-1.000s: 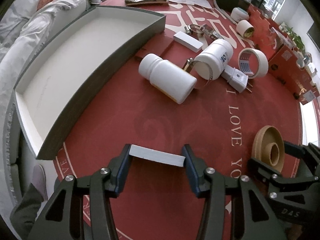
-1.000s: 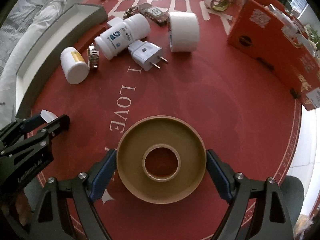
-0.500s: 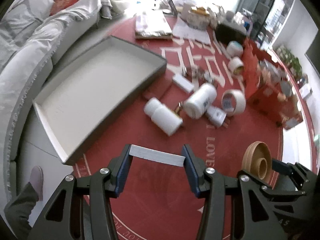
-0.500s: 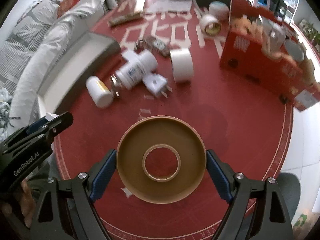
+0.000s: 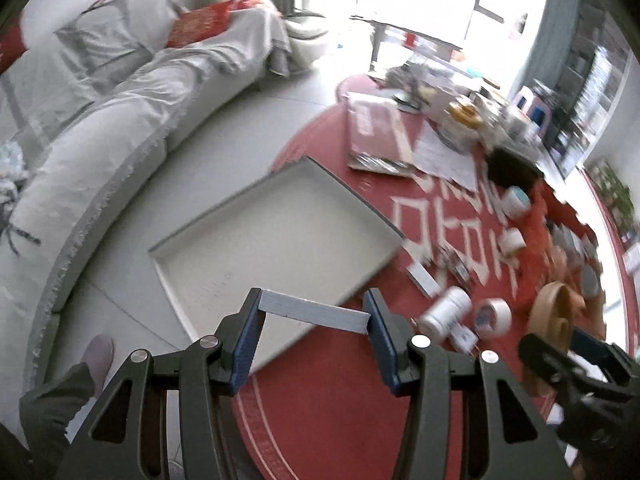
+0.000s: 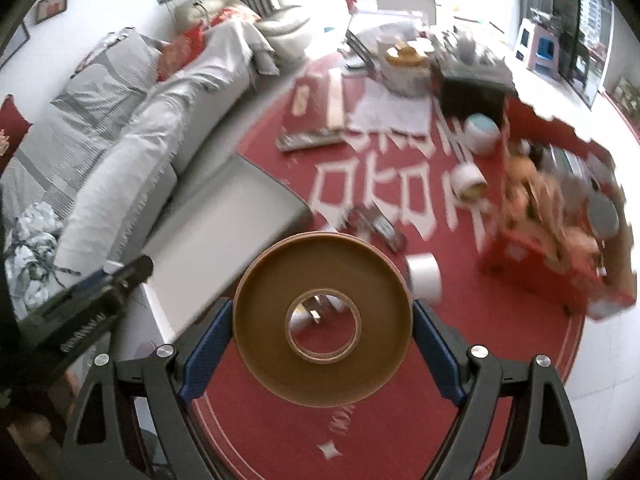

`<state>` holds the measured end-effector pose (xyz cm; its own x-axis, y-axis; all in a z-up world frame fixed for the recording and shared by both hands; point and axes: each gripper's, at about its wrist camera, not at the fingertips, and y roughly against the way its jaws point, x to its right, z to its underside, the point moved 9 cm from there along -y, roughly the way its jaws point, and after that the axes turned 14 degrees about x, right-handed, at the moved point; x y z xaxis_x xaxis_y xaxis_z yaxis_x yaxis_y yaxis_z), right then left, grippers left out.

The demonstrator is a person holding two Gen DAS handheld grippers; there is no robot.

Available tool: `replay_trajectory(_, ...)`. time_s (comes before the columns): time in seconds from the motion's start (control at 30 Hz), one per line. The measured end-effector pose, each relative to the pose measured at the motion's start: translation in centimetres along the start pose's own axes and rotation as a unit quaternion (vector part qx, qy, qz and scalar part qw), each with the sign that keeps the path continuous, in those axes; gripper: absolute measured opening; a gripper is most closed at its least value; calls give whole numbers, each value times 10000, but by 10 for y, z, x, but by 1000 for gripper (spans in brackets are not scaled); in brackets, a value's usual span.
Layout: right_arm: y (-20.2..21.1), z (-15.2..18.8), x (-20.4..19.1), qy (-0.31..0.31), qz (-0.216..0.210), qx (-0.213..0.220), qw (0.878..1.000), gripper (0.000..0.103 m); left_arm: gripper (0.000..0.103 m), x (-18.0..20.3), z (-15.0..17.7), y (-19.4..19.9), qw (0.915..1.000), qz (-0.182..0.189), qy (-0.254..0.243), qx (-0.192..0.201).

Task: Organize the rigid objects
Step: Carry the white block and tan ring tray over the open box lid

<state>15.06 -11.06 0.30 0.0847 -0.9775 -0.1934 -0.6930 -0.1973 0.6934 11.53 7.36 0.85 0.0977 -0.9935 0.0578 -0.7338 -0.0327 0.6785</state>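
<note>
our left gripper is clamped on a flat white block, held above the near edge of the tray. our right gripper grips a brown tape roll across its width, above the red table.

Brown spool, grey-white block, red lettered tablecloth.

Far tabletop clutter motion-blurred
</note>
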Motion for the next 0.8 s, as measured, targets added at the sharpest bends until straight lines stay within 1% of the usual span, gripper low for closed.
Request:
replay_trajectory(0.17,-10,-32,-32,226,-175,182,9994,88,54,-31,-15,-12,9993,-329,155,75)
replay_trajectory(0.23,-18,-42,-44,257,-250,197,9992,88,54,-41,-16,-19,9988,-435,210,59)
replay_trajectory(0.33,-37,-52,-64,345,-362,107,9987,88,54,-55,-15,-32,9979,-579,285,-2)
replay_trajectory(0.53,-80,-53,-94,447,-460,-119,9979,88,54,-82,-9,-61,9953,-766,538,-251)
replay_trajectory(0.67,-108,-46,-104,466,-475,-296,9973,88,54,-95,-2,-82,9933,-906,590,-403)
replay_trajectory(0.8,-135,-33,-104,449,-407,-556,9966,88,54,-100,7,-100,9915,-1027,575,-549)
